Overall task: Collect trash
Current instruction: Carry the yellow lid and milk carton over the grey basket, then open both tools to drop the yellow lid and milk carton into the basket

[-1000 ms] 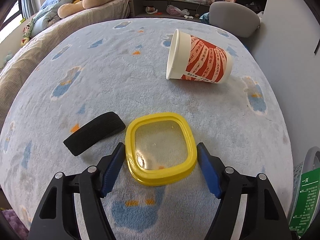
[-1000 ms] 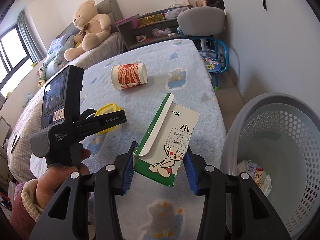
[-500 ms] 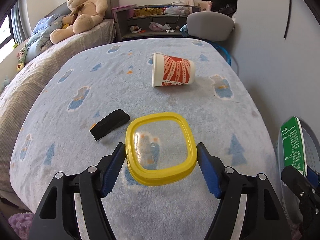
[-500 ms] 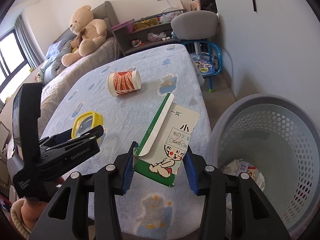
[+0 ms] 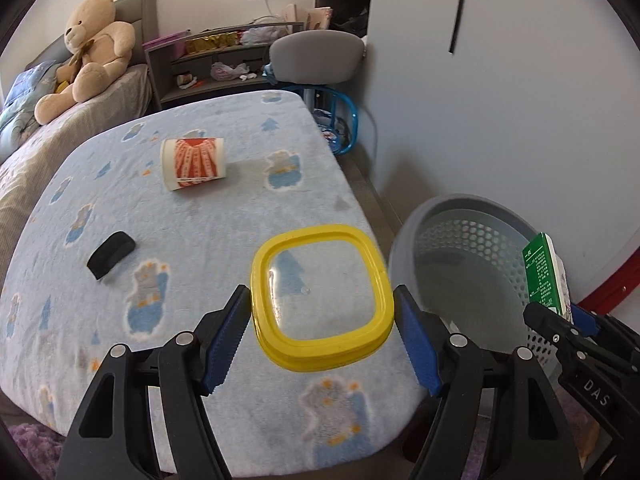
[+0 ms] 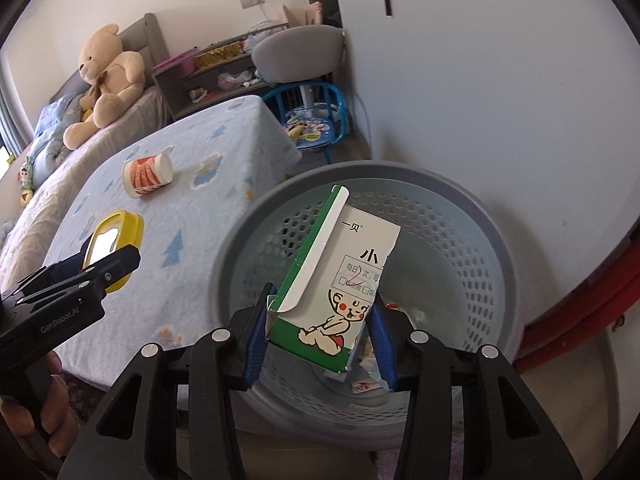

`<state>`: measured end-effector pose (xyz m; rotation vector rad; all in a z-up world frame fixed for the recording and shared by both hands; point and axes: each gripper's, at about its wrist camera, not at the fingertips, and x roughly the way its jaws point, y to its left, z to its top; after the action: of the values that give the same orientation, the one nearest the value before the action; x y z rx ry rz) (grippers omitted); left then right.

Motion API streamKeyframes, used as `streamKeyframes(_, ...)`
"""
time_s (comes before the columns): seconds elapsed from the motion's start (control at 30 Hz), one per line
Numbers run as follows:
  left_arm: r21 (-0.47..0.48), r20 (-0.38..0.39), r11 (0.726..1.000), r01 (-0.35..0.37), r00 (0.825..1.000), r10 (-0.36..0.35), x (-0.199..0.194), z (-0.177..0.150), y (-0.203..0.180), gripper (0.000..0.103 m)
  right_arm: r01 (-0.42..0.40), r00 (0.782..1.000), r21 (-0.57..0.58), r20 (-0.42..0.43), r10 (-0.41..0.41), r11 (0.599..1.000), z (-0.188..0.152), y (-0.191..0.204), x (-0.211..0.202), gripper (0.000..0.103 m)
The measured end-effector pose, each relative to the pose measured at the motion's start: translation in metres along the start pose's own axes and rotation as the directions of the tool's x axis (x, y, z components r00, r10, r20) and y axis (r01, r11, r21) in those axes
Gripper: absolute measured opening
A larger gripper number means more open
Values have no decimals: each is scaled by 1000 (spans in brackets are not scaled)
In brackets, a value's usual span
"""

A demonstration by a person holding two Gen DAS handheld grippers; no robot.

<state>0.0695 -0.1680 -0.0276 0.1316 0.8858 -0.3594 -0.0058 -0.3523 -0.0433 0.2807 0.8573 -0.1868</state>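
Note:
My left gripper (image 5: 322, 316) is shut on a yellow-rimmed clear lid (image 5: 320, 300) and holds it above the right edge of the blue blanket-covered table (image 5: 120, 320). My right gripper (image 6: 320, 320) is shut on a green and white carton (image 6: 336, 280) and holds it over the open grey perforated bin (image 6: 460, 208). The bin (image 5: 460, 216) and carton (image 5: 544, 276) also show at the right of the left wrist view. A red and white paper cup (image 5: 194, 164) lies on its side on the table. A black object (image 5: 110, 254) lies at the left.
The bin holds some scraps (image 6: 364, 386) at its bottom. A grey chair (image 5: 316, 58) and a blue stool (image 5: 340, 116) stand beyond the table by the wall. A teddy bear (image 5: 88, 56) sits on the bed at the back left.
Both grippers have moved right toward the bin. The carton is now over the bin's opening, and the lid has gone from above the table's middle to its right edge.

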Motion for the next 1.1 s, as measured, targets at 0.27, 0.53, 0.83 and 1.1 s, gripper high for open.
streamKeyframes(0.27,82,-8,996,30,1000,-30,10,10,-48,70,24,1000,29,11,-25,999,5,-30,-2,44)
streamKeyframes(0.53,110,-31,993,36,999,-33,25,14,-72,70,6,999,38,-41,-4,999,3,-45,14,44)
streamKeyframes(0.83,120,-38,992,46,998,-42,36,17,-86,71,7,999,74,-40,-4,997,7,-58,19,47)
streamKeyframes(1.1,118,-46,993,25,999,-20,39,15,-88,78,13,1000,91,-7,-12,996,7,-62,13,61)
